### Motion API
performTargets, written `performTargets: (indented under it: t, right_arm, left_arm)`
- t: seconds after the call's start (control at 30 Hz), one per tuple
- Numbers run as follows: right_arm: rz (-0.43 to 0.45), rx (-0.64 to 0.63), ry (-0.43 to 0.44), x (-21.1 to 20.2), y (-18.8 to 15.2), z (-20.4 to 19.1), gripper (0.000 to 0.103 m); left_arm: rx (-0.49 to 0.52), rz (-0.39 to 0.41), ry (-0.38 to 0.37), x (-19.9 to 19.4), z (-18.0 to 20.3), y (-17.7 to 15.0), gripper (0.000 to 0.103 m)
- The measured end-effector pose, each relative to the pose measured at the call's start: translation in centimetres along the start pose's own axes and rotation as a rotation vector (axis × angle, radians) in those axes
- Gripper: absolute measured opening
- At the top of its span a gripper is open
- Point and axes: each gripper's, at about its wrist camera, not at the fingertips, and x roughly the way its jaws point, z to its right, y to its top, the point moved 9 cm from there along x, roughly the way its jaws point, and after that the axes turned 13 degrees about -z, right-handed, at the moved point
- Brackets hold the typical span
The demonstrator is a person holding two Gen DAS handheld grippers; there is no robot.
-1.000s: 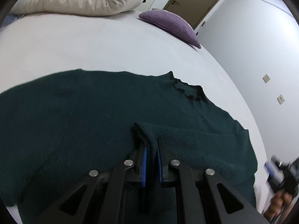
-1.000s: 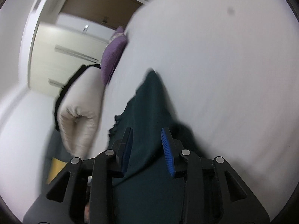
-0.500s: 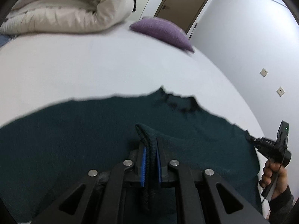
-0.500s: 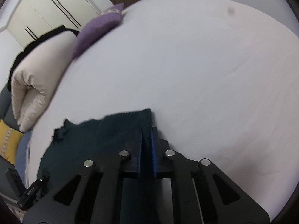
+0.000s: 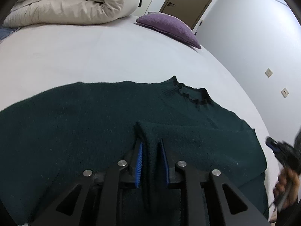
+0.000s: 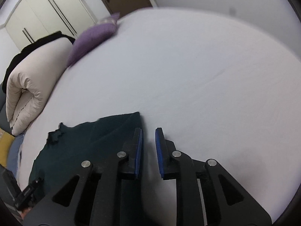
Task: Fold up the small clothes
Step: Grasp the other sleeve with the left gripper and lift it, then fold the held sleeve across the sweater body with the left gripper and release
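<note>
A dark green knit sweater (image 5: pixel 75 120) lies spread on the white bed (image 5: pixel 94 56), its scalloped collar (image 5: pixel 191 94) at the far right. Its right sleeve (image 5: pixel 188 139) is folded across the body. My left gripper (image 5: pixel 151 146) has its jaws slightly apart, with the sleeve's cuff lying loosely between them. In the right wrist view the sweater (image 6: pixel 84 141) lies at the lower left. My right gripper (image 6: pixel 148 133) is open and empty, just right of the sweater's folded corner (image 6: pixel 135 116), over the bare sheet.
A rolled beige duvet (image 5: pixel 71 3) and a purple pillow (image 5: pixel 167 26) lie at the far end of the bed; both show in the right wrist view, duvet (image 6: pixel 28 82) and pillow (image 6: pixel 92 37). The right gripper and hand (image 5: pixel 286 165) sit at the bed's right edge.
My right gripper, shut on the sweater's edge half a second ago, has opened and let go. My left gripper's jaws have parted slightly around the cuff and moved forward.
</note>
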Motion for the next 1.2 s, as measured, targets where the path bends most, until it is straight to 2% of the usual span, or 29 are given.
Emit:
performTargets:
  t: [0.07, 0.1, 0.2, 0.23, 0.27, 0.3, 0.33, 0.37, 0.4, 0.43, 0.5, 0.57, 0.63, 0.67, 0.7, 0.73, 0.77, 0.83, 0.9, 1.1, 1.13, 1.17, 1.2]
  right_arm:
    - [0.021, -0.049, 0.054, -2.0, -2.1, -1.8, 0.015]
    - [0.006, -0.1, 0.053, -2.0, -3.5, -2.8, 0.015]
    - [-0.083, -0.19, -0.021, 1.1, -6.5, -2.7, 0.019]
    - [-0.095, -0.202, -0.024, 2.2, -7.1, -2.0, 0.019]
    - [-0.061, -0.188, 0.017, 1.7, -6.9, -1.6, 0.019]
    - [-0.059, -0.142, 0.032, 1.1, -6.5, -0.9, 0.019]
    - [-0.052, -0.108, 0.017, 0.4, -6.2, -0.2, 0.019]
    - [-0.04, -0.091, -0.019, -0.2, -6.0, 0.5, 0.022]
    - [-0.029, -0.079, -0.052, -0.9, -5.9, 1.1, 0.022]
    - [-0.01, -0.065, -0.049, -2.1, -6.0, 1.5, 0.022]
    - [0.028, -0.048, -0.005, -4.7, -6.3, 1.4, 0.024]
    - [0.076, -0.055, 0.02, -7.2, -7.1, 0.8, 0.031]
    - [0.102, -0.081, 0.075, -9.3, -8.8, -1.1, 0.044]
    - [0.106, -0.095, 0.102, -9.8, -9.6, -2.2, 0.057]
    - [0.11, -0.109, 0.133, -10.4, -10.7, -3.4, 0.061]
    - [0.108, -0.124, 0.169, -10.8, -11.7, -4.8, 0.061]
    - [0.089, -0.143, 0.212, -11.0, -12.8, -6.2, 0.061]
    - [0.041, -0.152, 0.289, -10.8, -15.0, -8.9, 0.061]
    - [-0.022, -0.139, 0.371, -10.2, -17.2, -11.2, 0.061]
    - [-0.109, -0.185, 0.408, -8.6, -22.7, -16.2, 0.061]
    - [-0.111, -0.19, 0.41, -8.5, -23.3, -16.7, 0.061]
    - [-0.108, -0.198, 0.411, -8.5, -23.7, -17.2, 0.061]
    - [-0.105, -0.201, 0.413, -8.2, -24.1, -17.8, 0.061]
  left_arm:
    - [0.001, -0.001, 0.0, 0.0, -0.1, 0.0, 0.022]
    - [0.0, -0.003, -0.002, 0.0, -0.1, 0.0, 0.023]
    - [-0.012, -0.011, 0.005, -0.8, -0.7, -0.3, 0.03]
    - [-0.016, -0.008, 0.02, -1.4, -1.0, -0.4, 0.039]
    - [-0.019, 0.004, 0.037, -2.3, -1.4, -0.5, 0.054]
    - [-0.03, 0.032, 0.079, -3.9, -2.5, -0.6, 0.064]
    - [-0.042, 0.062, 0.121, -5.5, -3.5, -0.8, 0.079]
    - [-0.047, 0.089, 0.136, -6.9, -4.2, -1.0, 0.081]
    - [-0.057, 0.12, 0.142, -8.7, -5.2, -1.4, 0.082]
    - [-0.089, 0.142, 0.137, -11.0, -6.9, -2.5, 0.082]
    - [-0.163, 0.178, 0.131, -14.0, -9.6, -4.4, 0.082]
    - [-0.276, 0.221, 0.104, -17.4, -13.4, -7.4, 0.082]
    - [-0.461, 0.259, 0.065, -20.5, -18.4, -11.6, 0.081]
    - [-0.518, 0.276, 0.049, -21.4, -19.9, -12.9, 0.081]
    - [-0.6, 0.3, 0.025, -22.4, -22.0, -14.7, 0.081]
    - [-0.712, 0.333, -0.009, -23.5, -24.5, -17.0, 0.081]
    - [-0.765, 0.351, -0.024, -24.1, -25.8, -17.9, 0.081]
    - [-0.886, 0.405, -0.101, -24.8, -28.6, -20.1, 0.081]
    - [-0.952, 0.437, -0.196, -24.9, -30.0, -20.4, 0.081]
    - [-1.092, 0.558, -0.278, -25.9, -34.4, -19.1, 0.081]
    - [-1.101, 0.566, -0.273, -25.7, -35.3, -18.6, 0.078]
    - [-1.125, 0.564, -0.266, -25.4, -36.0, -18.4, 0.064]
    - [-1.149, 0.561, -0.268, -25.2, -36.8, -18.3, 0.056]
